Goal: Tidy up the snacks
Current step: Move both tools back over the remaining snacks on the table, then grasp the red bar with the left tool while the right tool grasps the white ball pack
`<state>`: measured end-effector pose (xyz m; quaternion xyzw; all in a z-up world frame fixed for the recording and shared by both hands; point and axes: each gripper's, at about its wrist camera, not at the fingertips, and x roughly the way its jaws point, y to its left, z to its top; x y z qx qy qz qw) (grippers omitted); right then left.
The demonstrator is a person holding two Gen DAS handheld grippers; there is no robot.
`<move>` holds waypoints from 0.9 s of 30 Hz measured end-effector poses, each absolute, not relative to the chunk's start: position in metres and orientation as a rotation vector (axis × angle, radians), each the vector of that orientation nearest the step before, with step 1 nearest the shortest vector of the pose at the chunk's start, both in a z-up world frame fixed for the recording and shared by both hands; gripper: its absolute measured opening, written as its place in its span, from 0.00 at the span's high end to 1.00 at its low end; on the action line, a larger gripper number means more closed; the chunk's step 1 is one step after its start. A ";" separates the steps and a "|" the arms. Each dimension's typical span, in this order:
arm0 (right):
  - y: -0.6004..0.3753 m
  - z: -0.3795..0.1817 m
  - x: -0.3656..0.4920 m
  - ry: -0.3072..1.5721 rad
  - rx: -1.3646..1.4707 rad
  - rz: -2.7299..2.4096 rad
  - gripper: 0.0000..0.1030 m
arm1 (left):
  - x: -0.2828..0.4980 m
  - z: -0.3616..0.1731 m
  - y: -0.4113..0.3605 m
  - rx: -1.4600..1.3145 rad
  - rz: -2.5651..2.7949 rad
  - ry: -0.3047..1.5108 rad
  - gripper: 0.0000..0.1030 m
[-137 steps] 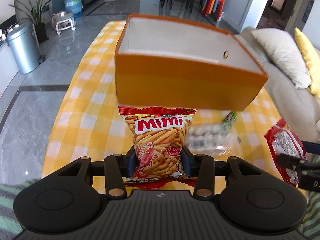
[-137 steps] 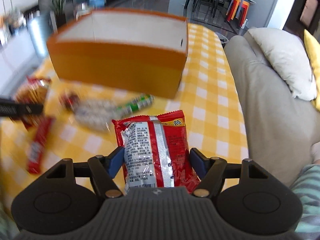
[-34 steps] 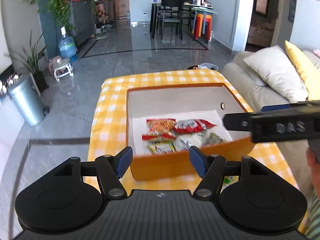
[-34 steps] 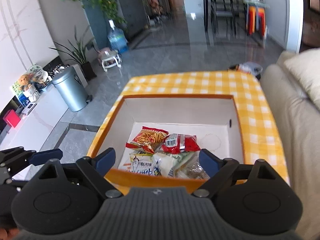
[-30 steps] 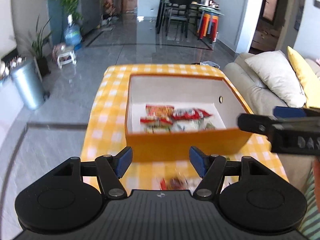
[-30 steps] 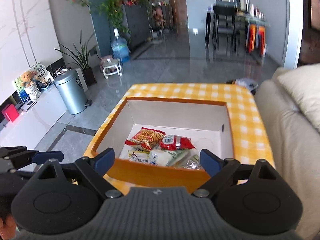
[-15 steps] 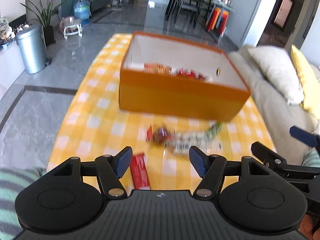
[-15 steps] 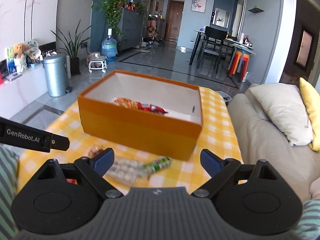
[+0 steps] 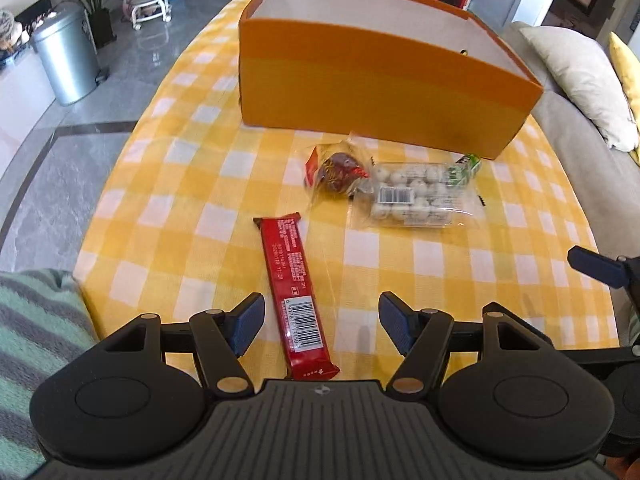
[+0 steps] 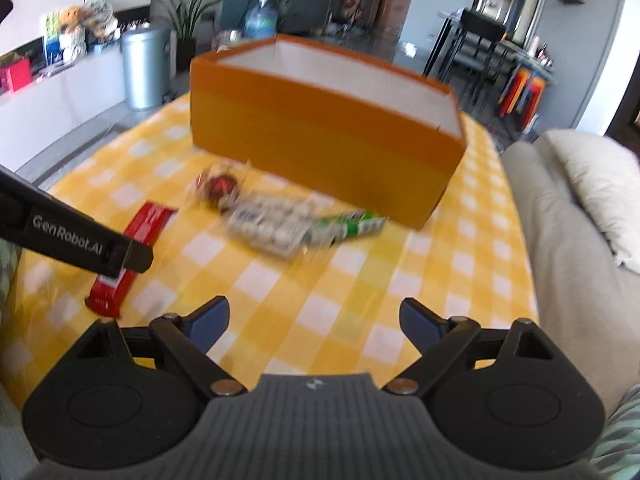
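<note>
Grippers have both come back down from above the orange box (image 9: 372,80) to the snacks that lie in front of it, and both are now empty. A few seconds ago each one carried a red bag; a second ago those bags lay inside the box with several others, so that delivery looks finished and the next pick is beginning.

Left gripper (image 9: 320,330) has its jaws spread wide, and the near end of the red wafer bar (image 9: 294,294) lies between them, not yet pinched. I judge this bar is the next one to go. Right gripper (image 10: 314,326) is also wide apart and holds nothing; it hovers over bare yellow checked tablecloth (image 9: 180,184), short of the snacks.

Four snacks remain on the cloth: one red wafer bar, one clear wrapper with a dark round snack (image 9: 336,172), one clear tray of pale round candies (image 9: 408,196), and one green stick pack (image 10: 352,228) near the box wall. Box contents are hidden from this low angle.
</note>
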<state>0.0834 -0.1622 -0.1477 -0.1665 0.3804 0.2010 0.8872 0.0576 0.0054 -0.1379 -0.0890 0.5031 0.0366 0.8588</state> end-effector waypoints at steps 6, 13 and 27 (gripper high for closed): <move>-0.156 -0.160 0.089 0.801 -0.335 0.427 0.16 | 0.069 -0.149 0.012 -0.213 0.112 1.082 0.29; -0.154 -0.159 0.105 0.772 -0.308 0.411 0.31 | 0.078 -0.159 0.012 -0.219 0.105 1.113 0.47; -0.147 -0.174 0.162 0.893 -0.159 0.414 0.73 | 0.096 -0.163 0.021 -0.214 0.073 1.103 0.73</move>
